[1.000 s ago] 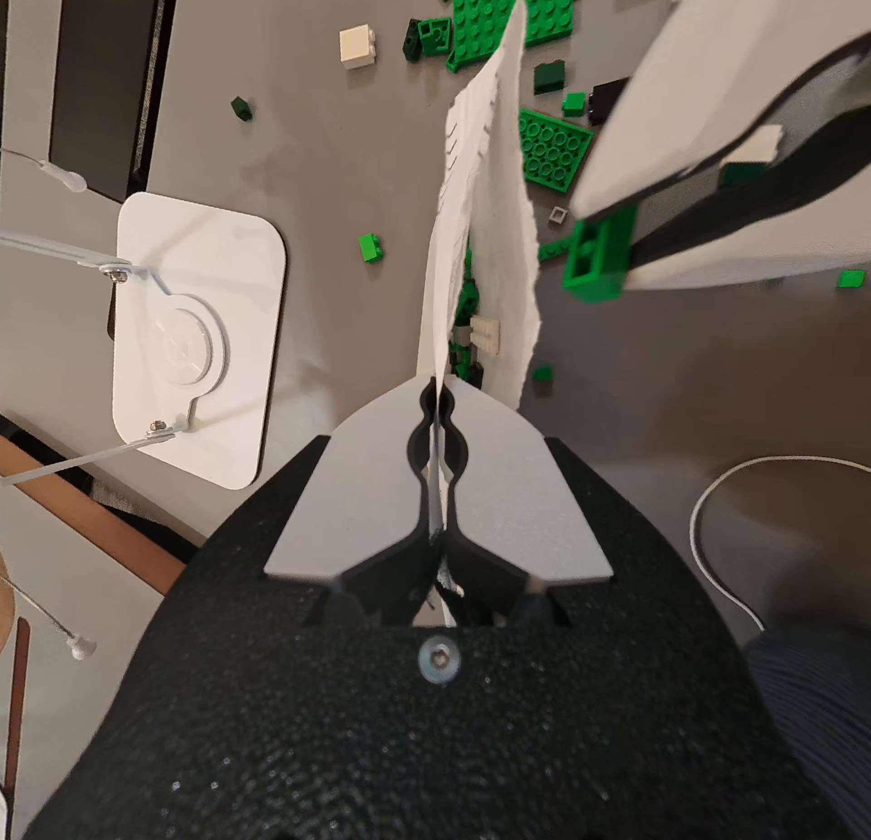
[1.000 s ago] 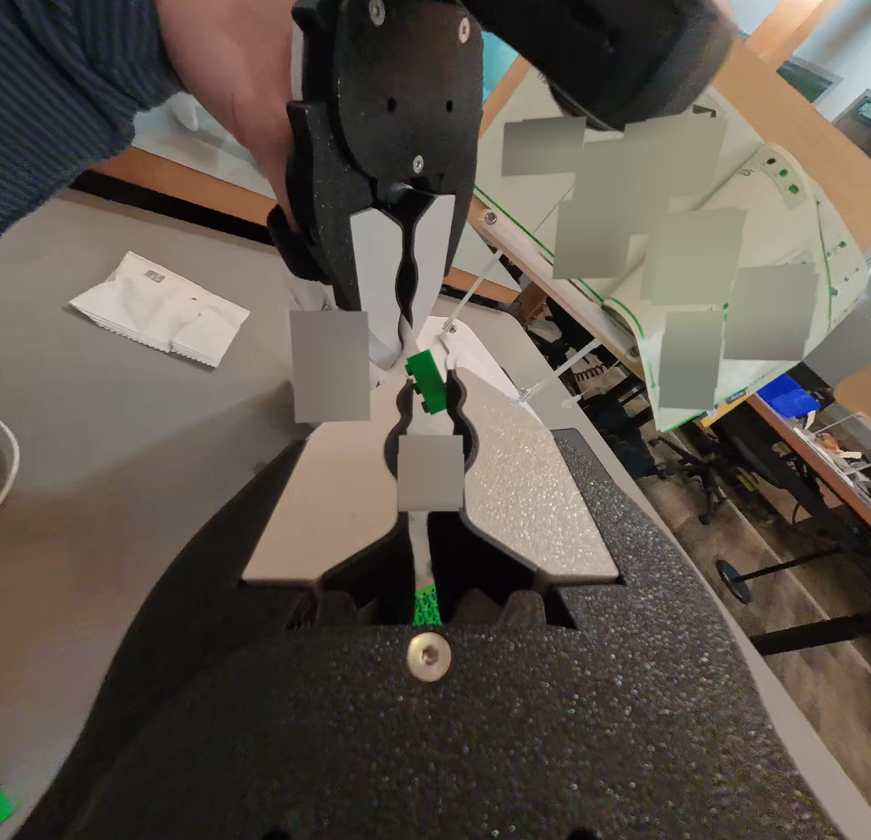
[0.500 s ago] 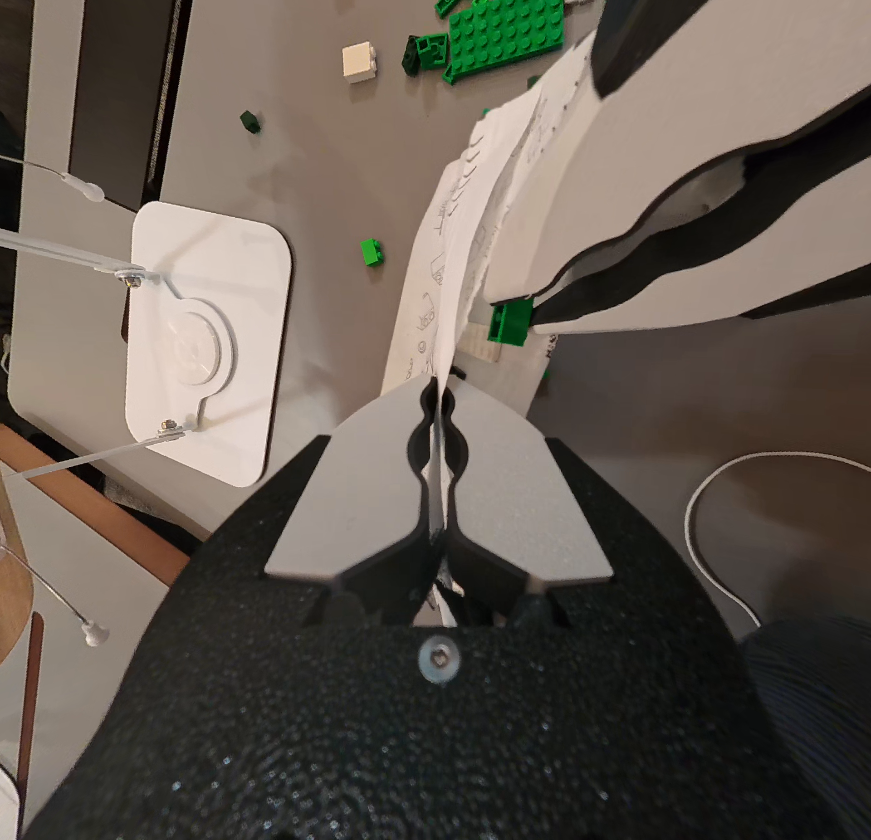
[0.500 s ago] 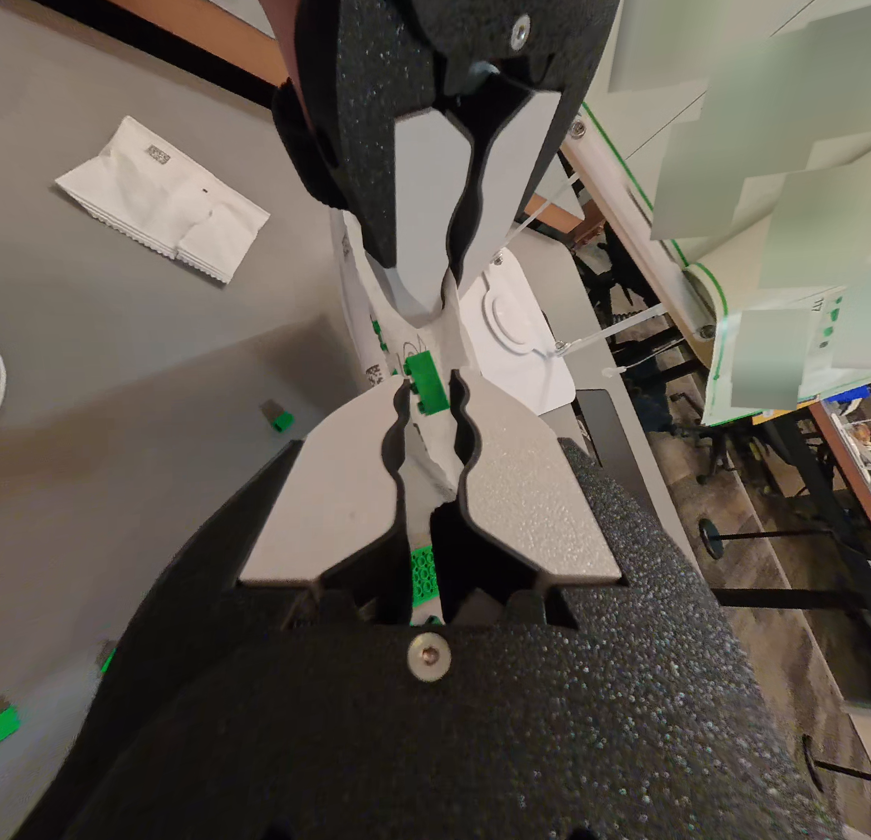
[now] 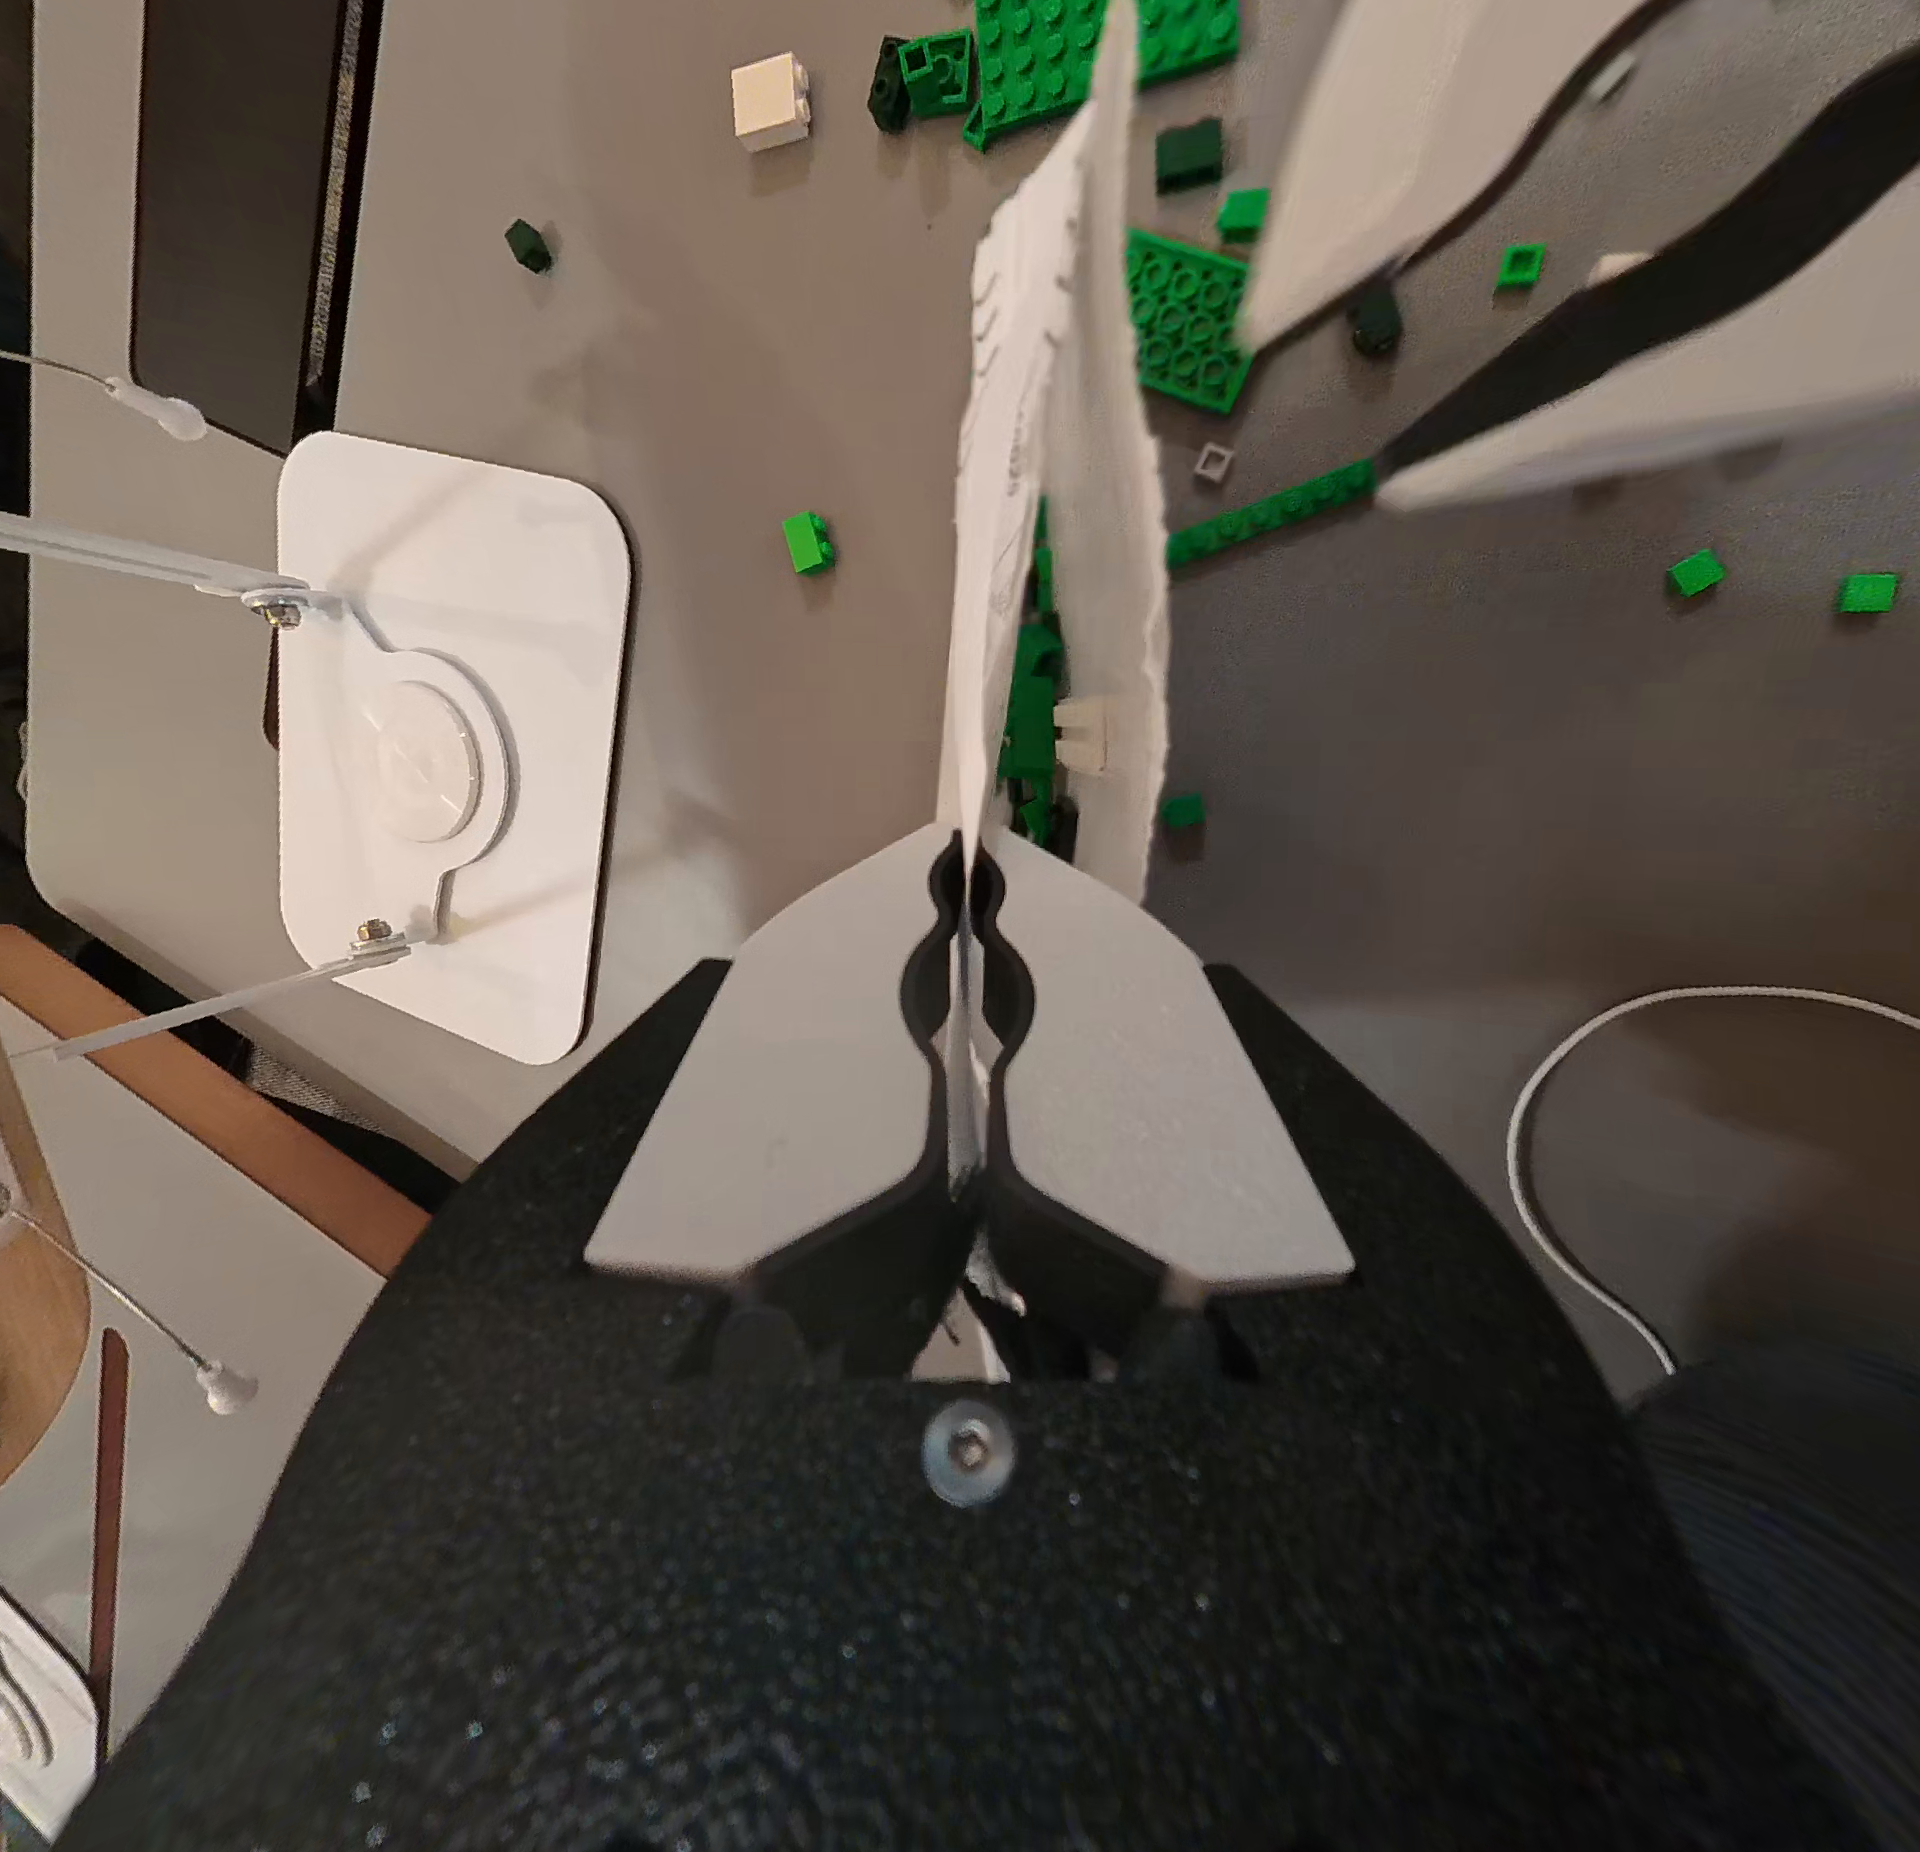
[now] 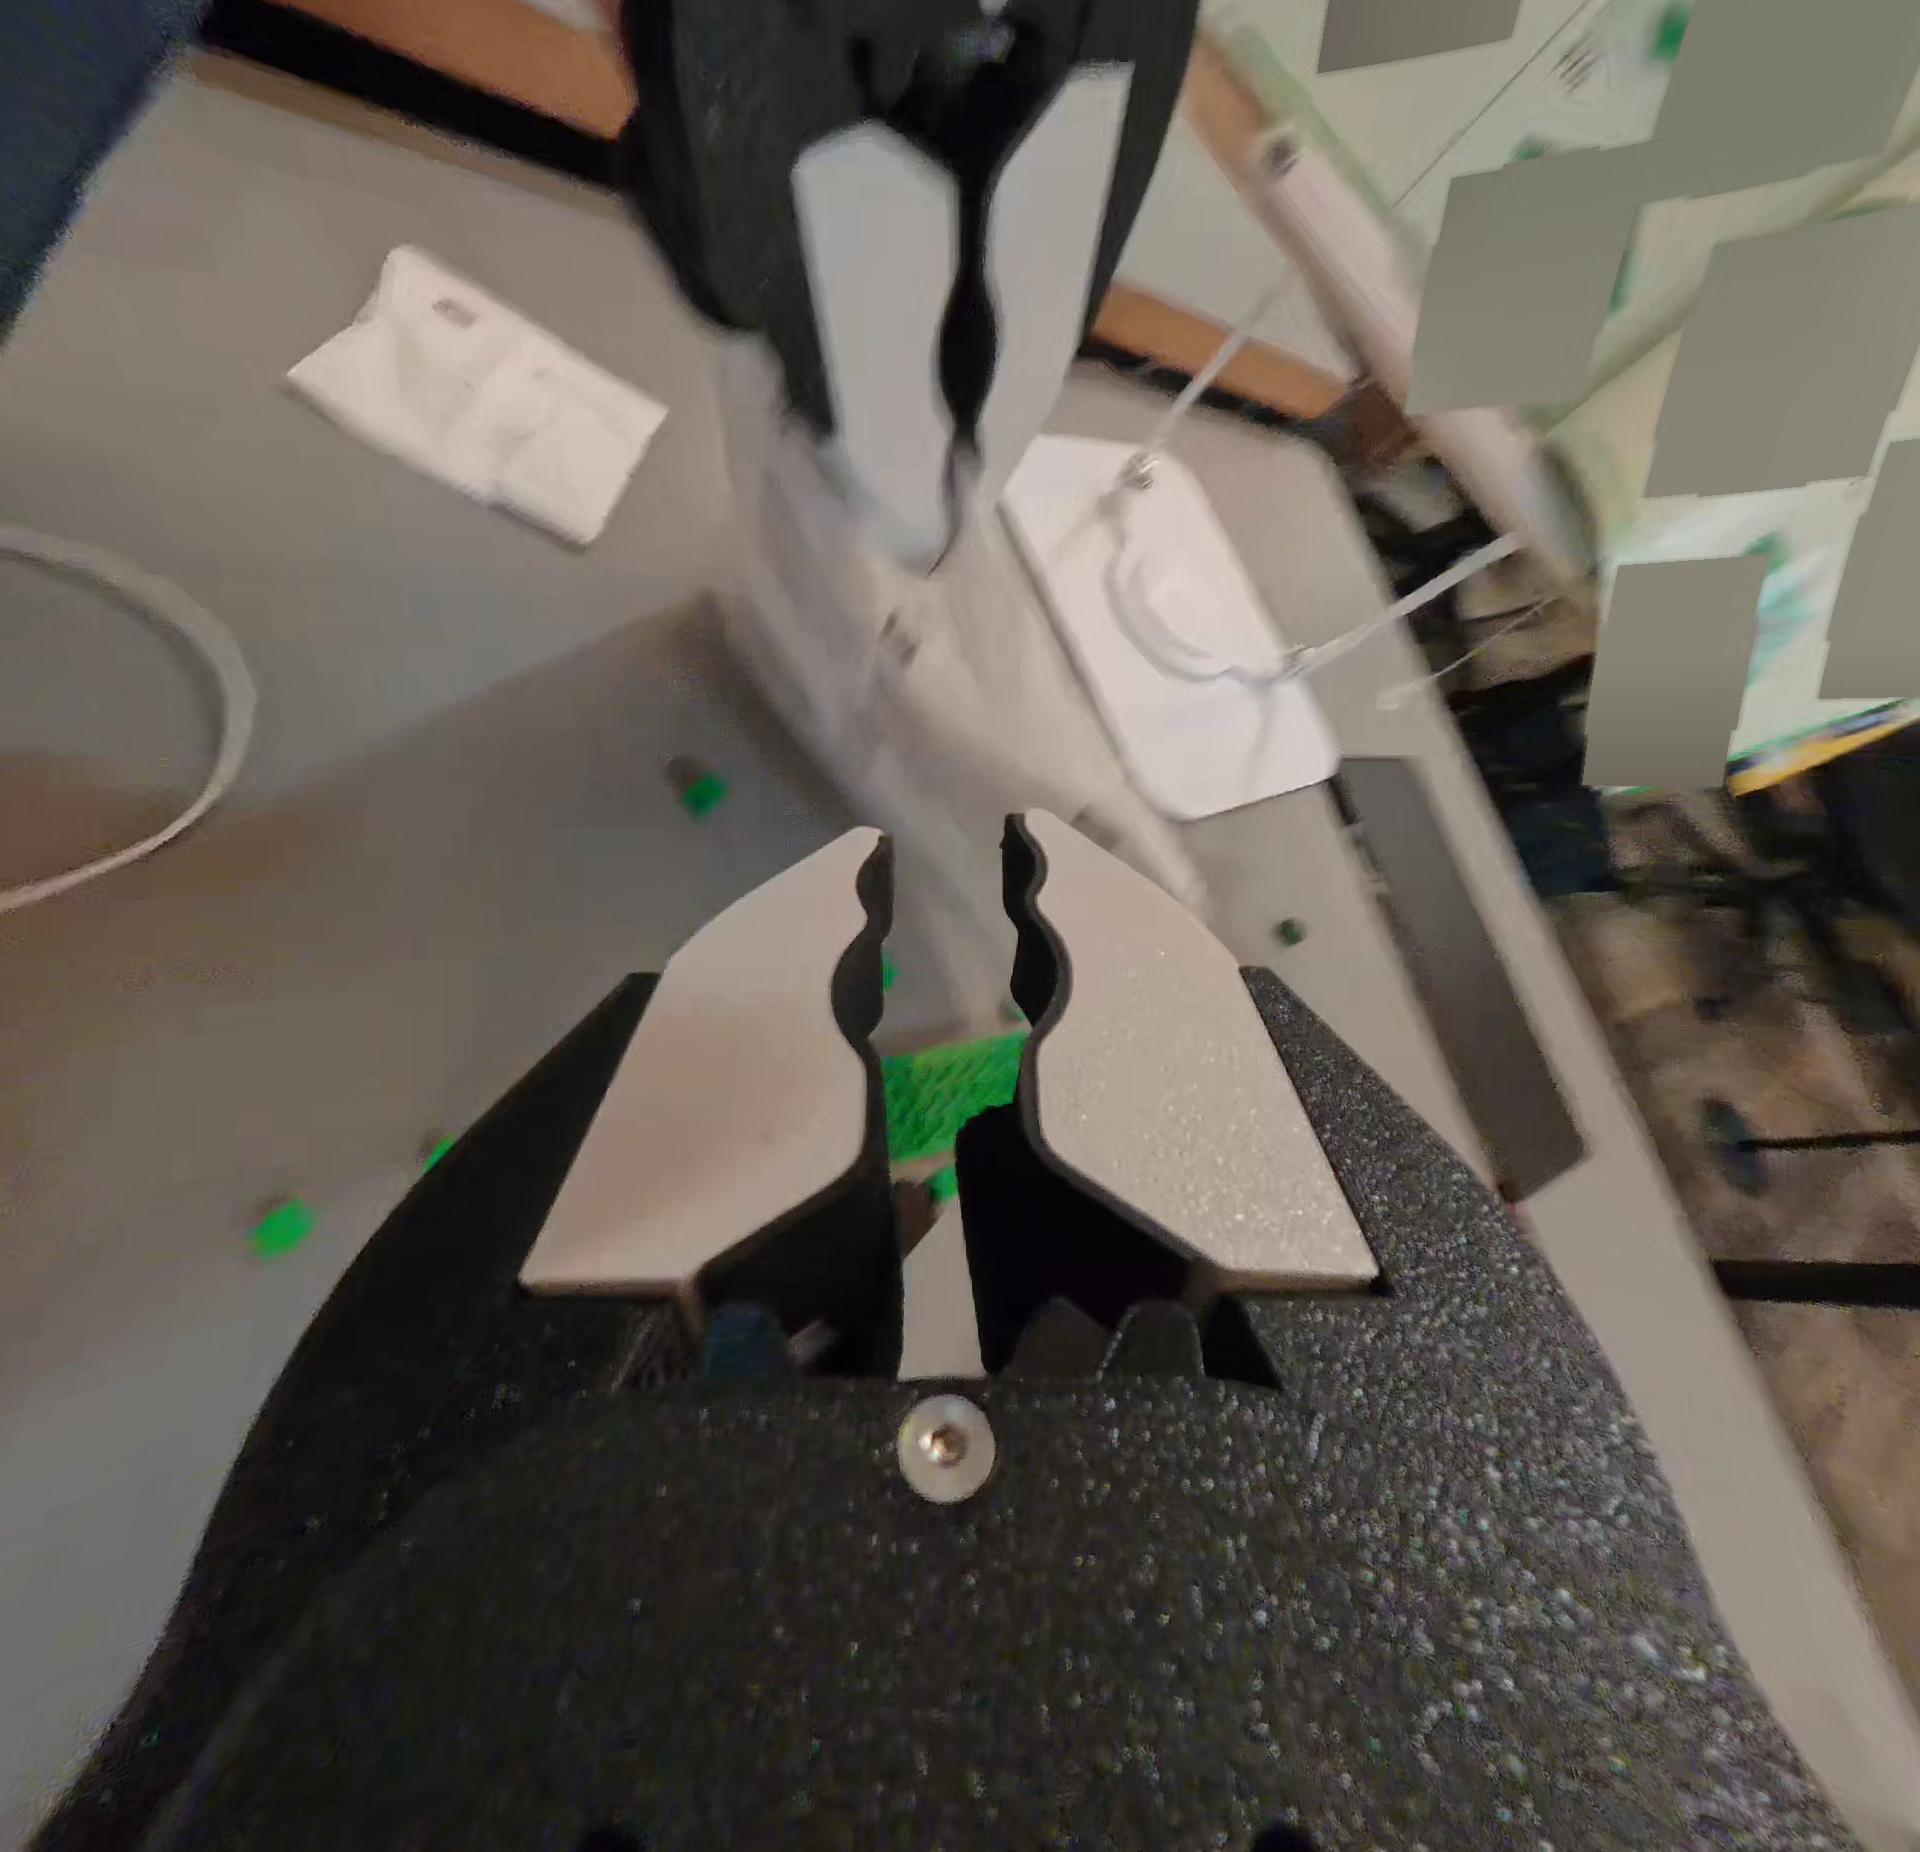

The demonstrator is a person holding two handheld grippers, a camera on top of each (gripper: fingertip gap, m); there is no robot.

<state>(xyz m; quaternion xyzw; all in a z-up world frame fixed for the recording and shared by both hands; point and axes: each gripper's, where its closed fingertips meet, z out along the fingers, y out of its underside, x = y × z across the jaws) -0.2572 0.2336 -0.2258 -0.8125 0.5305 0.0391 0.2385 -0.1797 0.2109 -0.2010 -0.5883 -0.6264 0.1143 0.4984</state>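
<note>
My left gripper [image 5: 966, 846] is shut on the edge of a torn white paper bag [image 5: 1060, 452], which hangs above the grey table [image 5: 727, 348]. Loose green bricks [image 5: 1034, 701] lie under the bag's open mouth. My right gripper [image 6: 945, 836] is open and empty, just short of the blurred bag [image 6: 914, 722]. It also shows in the left wrist view [image 5: 1325, 410], at the upper right beside the bag. The left gripper [image 6: 951, 545] faces it in the right wrist view. Green plates [image 5: 1049, 36] and small bricks lie scattered beyond.
A white brick [image 5: 769, 103] and a small green brick [image 5: 808, 545] lie left of the bag. A white base plate with clear rods [image 5: 447, 722] sits at the table's left edge. A white cable [image 5: 1558, 1075] loops on the right. A white paper packet [image 6: 478, 389] lies farther off. Tip to tip, the grippers are about 9 centimetres apart.
My right gripper has opened, and the green brick it held is gone from its jaws. It has drawn back from the bag. The left gripper still holds the bag.
</note>
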